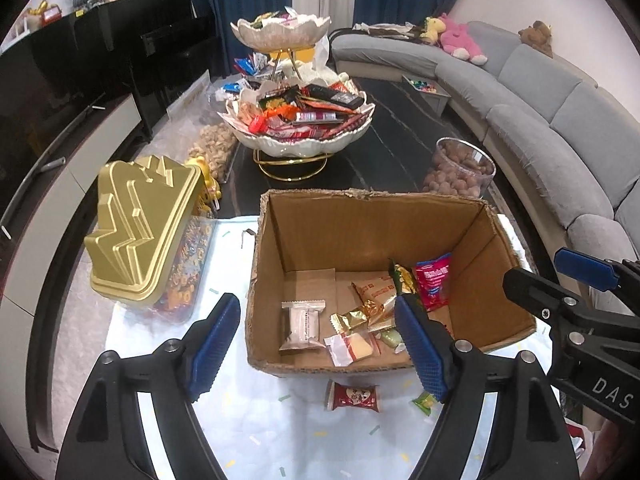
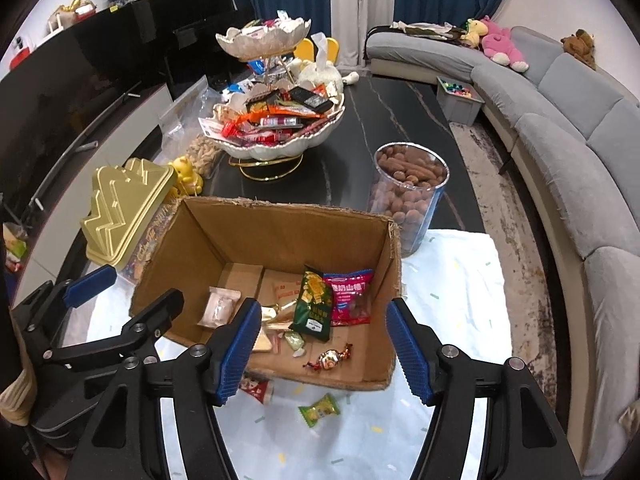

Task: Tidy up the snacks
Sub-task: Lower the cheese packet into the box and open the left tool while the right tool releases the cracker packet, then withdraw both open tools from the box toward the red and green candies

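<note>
An open cardboard box (image 1: 360,224) (image 2: 280,228) stands on a white cloth and holds several wrapped snacks, among them a red-pink bag (image 1: 434,280) (image 2: 350,294), a green and gold packet (image 2: 314,304) and a pale wrapped cake (image 1: 302,326) (image 2: 218,306). A red snack packet (image 1: 352,396) (image 2: 256,390) and a green candy (image 1: 425,401) (image 2: 319,410) lie on the cloth in front of the box. My left gripper (image 1: 320,348) is open and empty over the box's near wall. My right gripper (image 2: 320,352) is open and empty over the box's near right part.
A two-tier shell-shaped snack stand (image 1: 300,120) (image 2: 276,120) full of snacks stands behind the box on the dark table. A gold-lidded tin (image 1: 144,232) (image 2: 124,208) is left of the box, a clear tub of brown nuts (image 1: 460,172) (image 2: 408,192) right. A grey sofa (image 1: 560,128) curves along the right.
</note>
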`<state>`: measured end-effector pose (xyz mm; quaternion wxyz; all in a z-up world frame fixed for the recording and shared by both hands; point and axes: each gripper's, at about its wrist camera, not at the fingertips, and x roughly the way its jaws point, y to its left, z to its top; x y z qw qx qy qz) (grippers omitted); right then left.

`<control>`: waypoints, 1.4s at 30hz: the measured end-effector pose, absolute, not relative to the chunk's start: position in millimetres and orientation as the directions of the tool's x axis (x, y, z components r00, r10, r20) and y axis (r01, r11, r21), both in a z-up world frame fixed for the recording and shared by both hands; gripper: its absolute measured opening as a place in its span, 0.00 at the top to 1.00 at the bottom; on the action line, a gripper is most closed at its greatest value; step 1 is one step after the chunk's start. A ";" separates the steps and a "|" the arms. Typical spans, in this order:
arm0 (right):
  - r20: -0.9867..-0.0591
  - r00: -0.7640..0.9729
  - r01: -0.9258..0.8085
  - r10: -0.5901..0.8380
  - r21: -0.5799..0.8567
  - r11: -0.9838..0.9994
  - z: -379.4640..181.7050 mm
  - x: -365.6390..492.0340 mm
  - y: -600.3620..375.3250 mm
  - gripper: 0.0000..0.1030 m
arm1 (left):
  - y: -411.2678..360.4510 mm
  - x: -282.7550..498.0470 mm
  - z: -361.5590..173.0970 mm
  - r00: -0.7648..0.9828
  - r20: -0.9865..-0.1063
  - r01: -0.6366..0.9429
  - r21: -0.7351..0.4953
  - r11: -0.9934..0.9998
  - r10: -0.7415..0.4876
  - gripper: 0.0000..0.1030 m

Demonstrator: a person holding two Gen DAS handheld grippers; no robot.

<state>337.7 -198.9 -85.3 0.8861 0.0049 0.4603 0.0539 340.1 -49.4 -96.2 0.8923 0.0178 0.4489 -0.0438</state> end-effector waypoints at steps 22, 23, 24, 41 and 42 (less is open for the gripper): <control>-0.717 0.697 -0.026 0.008 -0.014 1.000 -46.0 271.1 -214.4 0.36 | -58.0 285.4 -67.9 0.661 -0.748 0.108 0.020 0.994 -0.056 0.19; -0.716 0.698 -0.025 0.008 -0.012 1.000 -45.8 269.0 -214.9 0.36 | -58.2 283.1 -67.6 0.664 -0.746 0.108 0.023 0.994 -0.055 0.19; -0.715 0.699 -0.023 0.011 -0.008 1.000 -46.1 266.7 -215.8 0.36 | -58.4 280.6 -67.2 0.668 -0.743 0.109 0.025 0.994 -0.054 0.19; -0.688 0.724 -0.026 0.038 0.028 0.999 -72.0 232.8 -220.4 0.36 | -63.2 247.3 -84.1 0.721 -0.690 0.142 0.063 0.988 -0.059 0.19; -0.685 0.728 -0.028 0.039 0.027 0.999 -74.2 231.0 -220.5 0.36 | -63.5 246.5 -85.8 0.724 -0.687 0.145 0.068 0.987 -0.059 0.19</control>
